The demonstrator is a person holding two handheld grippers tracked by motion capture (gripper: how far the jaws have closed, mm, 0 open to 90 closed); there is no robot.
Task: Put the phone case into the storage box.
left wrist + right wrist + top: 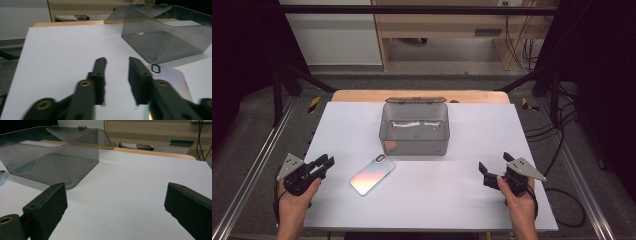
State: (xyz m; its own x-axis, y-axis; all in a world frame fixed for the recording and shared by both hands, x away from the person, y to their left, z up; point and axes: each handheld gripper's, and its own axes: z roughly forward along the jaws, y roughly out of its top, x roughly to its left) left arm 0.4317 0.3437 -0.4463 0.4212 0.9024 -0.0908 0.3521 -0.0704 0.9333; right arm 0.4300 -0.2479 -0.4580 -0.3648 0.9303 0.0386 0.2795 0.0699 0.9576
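Phone [372,174] lies flat near-left of the smoky box [414,129], long axis diagonal, camera end toward box. Left gripper [325,162] jaws slightly parted; right gripper [496,164] jaws wide, both empty.

A white table [472,200] stands on grey floor [252,130] (wooden furniture [452,25] behind, cables [517,45] hanging).

High view looks down; gripper views skim low, sharing the box [414,129].

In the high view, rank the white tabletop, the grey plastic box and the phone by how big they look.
1. White tabletop, by far the largest.
2. Grey plastic box.
3. Phone, clearly smallest.
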